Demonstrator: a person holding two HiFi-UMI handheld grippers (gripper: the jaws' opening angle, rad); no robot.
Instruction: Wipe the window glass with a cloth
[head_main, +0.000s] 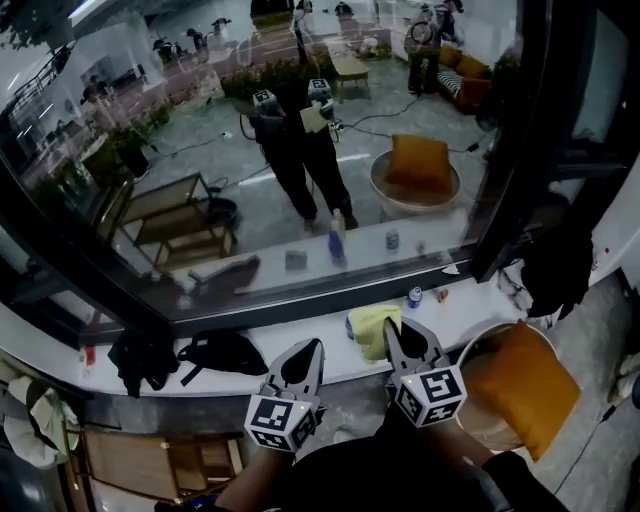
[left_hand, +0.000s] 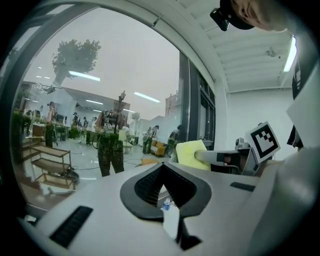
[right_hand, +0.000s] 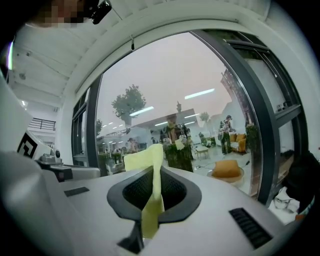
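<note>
Left gripper (head_main: 312, 350) was held low, jaws drawn together with nothing between them. Right gripper (head_main: 393, 335) was clamped on the yellow cloth (head_main: 370, 328) (its upper fold stood clear above the jaws). The cloth hung over the white sill (head_main: 470, 305), short of the window glass (head_main: 250, 150), which reflected the person.

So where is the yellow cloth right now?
Head view, lower centre: the yellow cloth is pinched in the right gripper's jaws, over the white sill, just right of the left gripper.
</note>
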